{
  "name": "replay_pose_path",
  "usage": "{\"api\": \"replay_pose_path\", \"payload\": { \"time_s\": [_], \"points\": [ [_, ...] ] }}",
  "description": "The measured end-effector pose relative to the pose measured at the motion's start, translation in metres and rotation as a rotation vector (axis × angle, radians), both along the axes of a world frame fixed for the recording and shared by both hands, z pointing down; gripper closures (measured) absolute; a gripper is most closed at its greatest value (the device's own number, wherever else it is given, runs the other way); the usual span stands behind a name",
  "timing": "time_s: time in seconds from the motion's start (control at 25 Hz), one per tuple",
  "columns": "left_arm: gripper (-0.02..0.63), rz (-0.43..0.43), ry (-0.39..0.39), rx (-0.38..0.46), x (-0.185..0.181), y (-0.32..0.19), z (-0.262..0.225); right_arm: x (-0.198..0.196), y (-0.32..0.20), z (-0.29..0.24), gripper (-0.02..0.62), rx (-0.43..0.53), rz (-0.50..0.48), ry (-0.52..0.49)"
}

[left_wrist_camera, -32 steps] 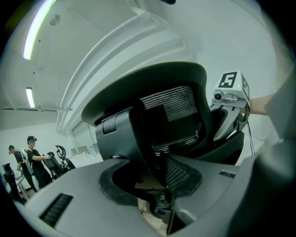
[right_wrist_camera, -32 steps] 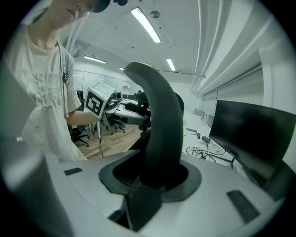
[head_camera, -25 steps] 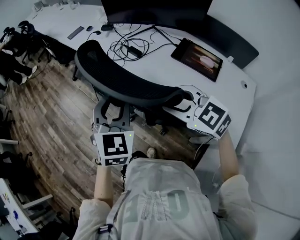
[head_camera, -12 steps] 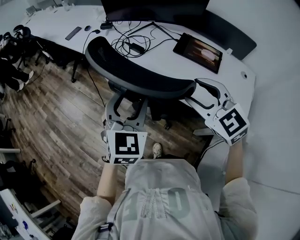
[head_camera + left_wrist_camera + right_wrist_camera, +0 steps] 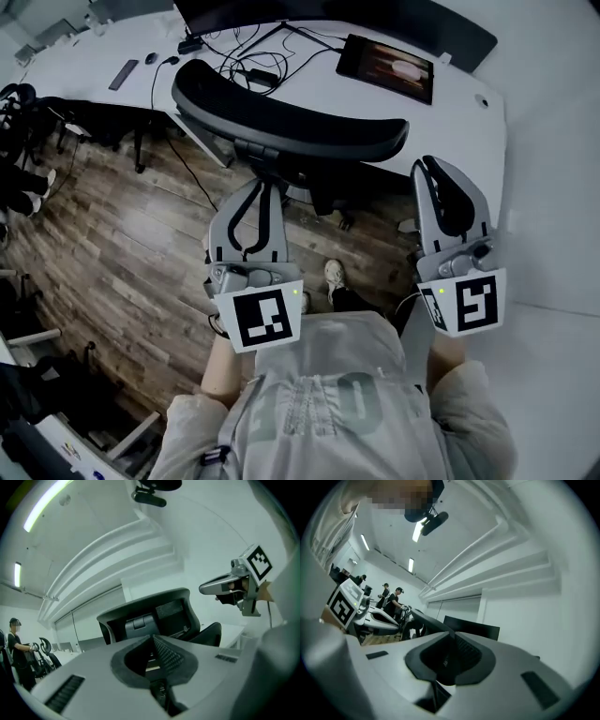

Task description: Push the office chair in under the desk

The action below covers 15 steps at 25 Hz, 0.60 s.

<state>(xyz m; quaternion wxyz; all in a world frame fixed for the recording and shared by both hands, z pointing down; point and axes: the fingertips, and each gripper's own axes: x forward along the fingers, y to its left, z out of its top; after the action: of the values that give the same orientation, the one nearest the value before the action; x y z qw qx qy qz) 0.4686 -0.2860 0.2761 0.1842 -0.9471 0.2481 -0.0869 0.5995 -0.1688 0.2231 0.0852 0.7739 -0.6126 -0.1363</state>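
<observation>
The office chair (image 5: 291, 127) stands at upper centre, backrest against the edge of the desk (image 5: 459, 122); it looks pushed in. The left tool (image 5: 261, 185) and right tool (image 5: 441, 167) hover short of it at mid-frame. Their jaws have just been closing and now sit nearly together on nothing, probably because pushing needs no grip.

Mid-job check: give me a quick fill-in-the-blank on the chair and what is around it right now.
The backrest of the office chair stands close to the white ___.
The screen of the tablet is ___.
The floor is laid with ___ planks.
Missing: desk; lit; wooden.
</observation>
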Motion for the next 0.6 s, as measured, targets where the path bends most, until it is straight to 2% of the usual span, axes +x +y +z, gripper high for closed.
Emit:
{"api": "replay_pose_path", "payload": {
  "time_s": [0.12, 0.2, 0.36, 0.6],
  "points": [
    [0.589, 0.021, 0.026, 0.001, -0.01, 0.006, -0.003, -0.029, 0.004, -0.001, 0.559, 0.078, 0.056, -0.054],
    [0.59, 0.039, 0.037, -0.022, -0.016, 0.01, 0.001, -0.049, 0.002, 0.008, 0.561, 0.097, 0.072, -0.093],
    [0.591, 0.073, 0.055, -0.049, -0.018, 0.015, 0.011, -0.076, -0.01, 0.034, 0.569, 0.047, 0.046, -0.137],
    [0.591, 0.091, 0.059, -0.05, -0.02, 0.019, 0.012, -0.084, -0.023, 0.047, 0.575, -0.007, 0.02, -0.134]
  ]
}}
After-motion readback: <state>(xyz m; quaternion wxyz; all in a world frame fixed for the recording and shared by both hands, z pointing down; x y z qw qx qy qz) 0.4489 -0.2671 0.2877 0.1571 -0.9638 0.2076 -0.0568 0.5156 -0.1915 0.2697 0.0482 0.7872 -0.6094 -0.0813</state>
